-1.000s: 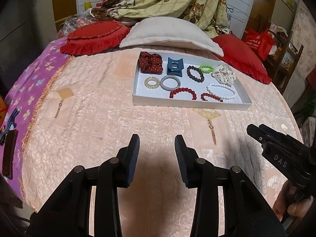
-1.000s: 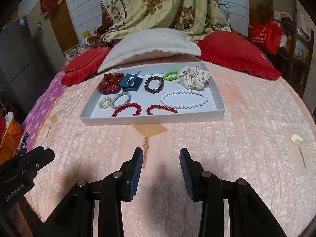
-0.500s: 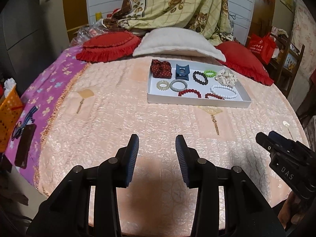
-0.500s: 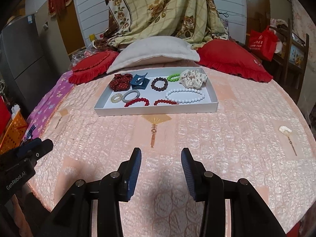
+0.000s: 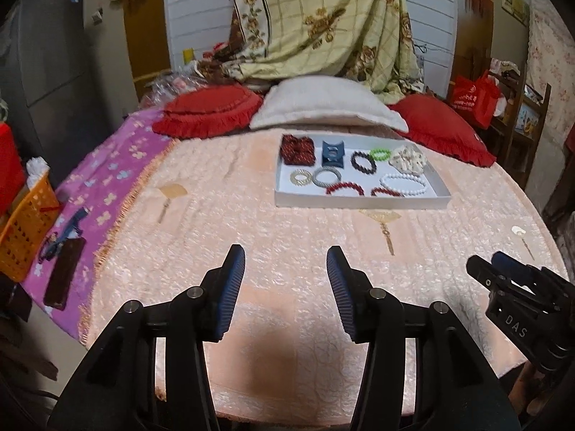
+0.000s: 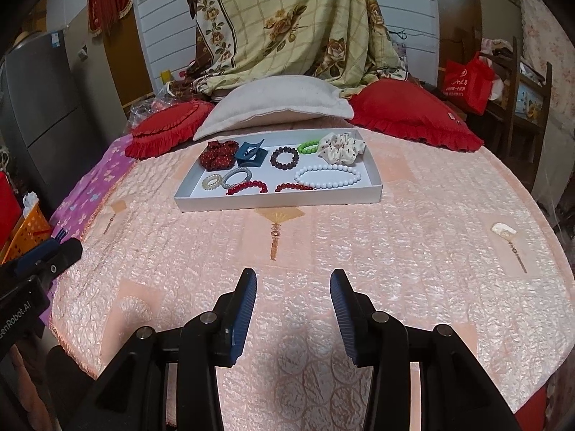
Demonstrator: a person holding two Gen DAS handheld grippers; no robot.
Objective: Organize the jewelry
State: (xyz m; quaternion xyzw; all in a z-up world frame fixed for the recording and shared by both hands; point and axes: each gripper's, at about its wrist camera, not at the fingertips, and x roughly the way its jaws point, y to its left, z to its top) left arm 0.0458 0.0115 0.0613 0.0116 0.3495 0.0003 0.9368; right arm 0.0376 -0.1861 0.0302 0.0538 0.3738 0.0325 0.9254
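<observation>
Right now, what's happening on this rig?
A person holds two grippers over a bed with a pink quilt. Left gripper and right gripper are both open and hold nothing. Further up the bed, a white tray holds the jewelry: a white bead bracelet, red bead bracelets, a dark bead bracelet, a green one, scrunchies and a blue hair clip. Neither gripper touches the tray.
</observation>
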